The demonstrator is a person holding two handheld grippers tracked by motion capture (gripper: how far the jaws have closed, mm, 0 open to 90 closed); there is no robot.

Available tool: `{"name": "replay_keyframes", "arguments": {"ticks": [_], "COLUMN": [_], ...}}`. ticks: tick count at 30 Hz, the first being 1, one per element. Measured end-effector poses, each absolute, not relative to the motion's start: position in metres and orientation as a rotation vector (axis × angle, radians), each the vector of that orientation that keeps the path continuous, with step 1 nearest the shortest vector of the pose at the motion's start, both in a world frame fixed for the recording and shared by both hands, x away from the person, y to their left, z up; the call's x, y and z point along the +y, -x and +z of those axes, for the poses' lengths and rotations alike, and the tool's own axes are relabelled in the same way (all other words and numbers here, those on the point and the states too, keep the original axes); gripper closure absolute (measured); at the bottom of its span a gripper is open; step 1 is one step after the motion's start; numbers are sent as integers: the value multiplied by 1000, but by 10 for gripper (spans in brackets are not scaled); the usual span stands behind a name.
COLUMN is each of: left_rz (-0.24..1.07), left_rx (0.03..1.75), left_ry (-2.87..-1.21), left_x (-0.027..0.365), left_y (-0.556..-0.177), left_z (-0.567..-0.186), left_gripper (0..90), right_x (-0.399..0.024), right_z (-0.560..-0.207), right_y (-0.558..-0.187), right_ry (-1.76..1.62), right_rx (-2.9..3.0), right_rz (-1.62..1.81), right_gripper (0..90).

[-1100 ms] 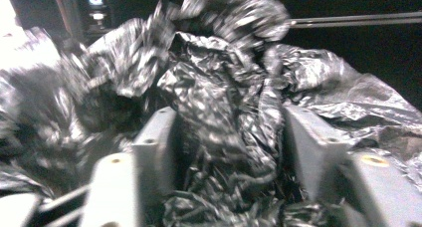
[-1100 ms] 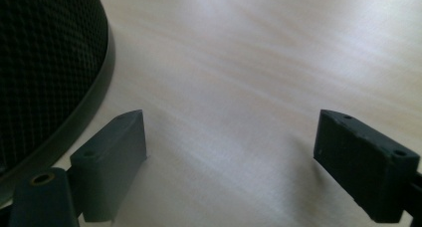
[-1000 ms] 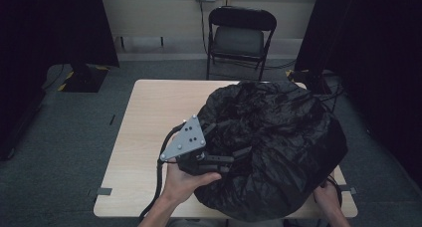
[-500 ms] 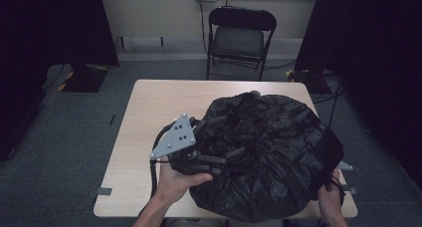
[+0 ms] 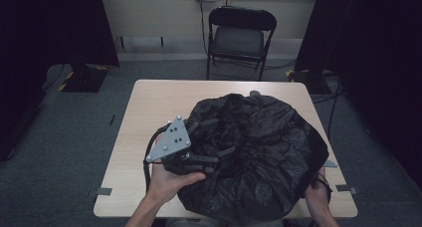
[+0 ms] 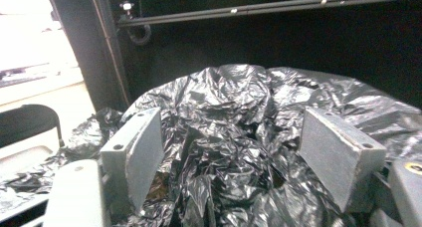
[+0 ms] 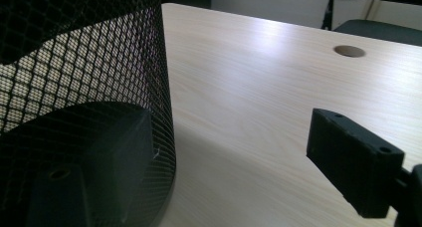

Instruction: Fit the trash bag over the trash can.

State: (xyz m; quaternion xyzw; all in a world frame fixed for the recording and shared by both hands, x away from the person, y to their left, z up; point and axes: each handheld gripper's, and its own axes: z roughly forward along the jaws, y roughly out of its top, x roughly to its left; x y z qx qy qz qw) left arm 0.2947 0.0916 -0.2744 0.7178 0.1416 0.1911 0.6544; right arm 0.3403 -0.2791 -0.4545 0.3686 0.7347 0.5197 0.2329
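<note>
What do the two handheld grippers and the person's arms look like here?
The left gripper has a black body topped by a grey three-cornered plate dotted with dark holes, and a black cable loops off it. In its own view its jaws carry pale grey blocky pads. The right gripper has black rectangular jaws with small round holes. Both forearms are bare; a dark band sits on the right wrist.

The black plastic bag drapes over the mesh bin, hiding it in the high view; the right gripper view cuts the bin off at its top and left edges. The right gripper lies mostly beneath the bag's edge, with perhaps one grey corner of its plate showing, and the right hand is cropped by the bottom edge.
</note>
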Motion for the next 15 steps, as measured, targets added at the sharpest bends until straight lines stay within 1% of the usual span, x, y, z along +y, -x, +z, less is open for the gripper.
{"name": "replay_keyframes", "arguments": {"ticks": [5, 15], "left_rz": [477, 515], "left_rx": [350, 385], "left_ry": [-1616, -1613], "left_x": [108, 132], "left_y": [-289, -281], "left_z": [-276, -279], "left_gripper": [254, 257], "right_x": [-260, -232], "right_z": [-455, -457], "right_y": [-340, -347], "right_ry": [-989, -980], "right_rx": [2045, 2060], "right_rz": [1446, 1487], "right_gripper": [170, 164]}}
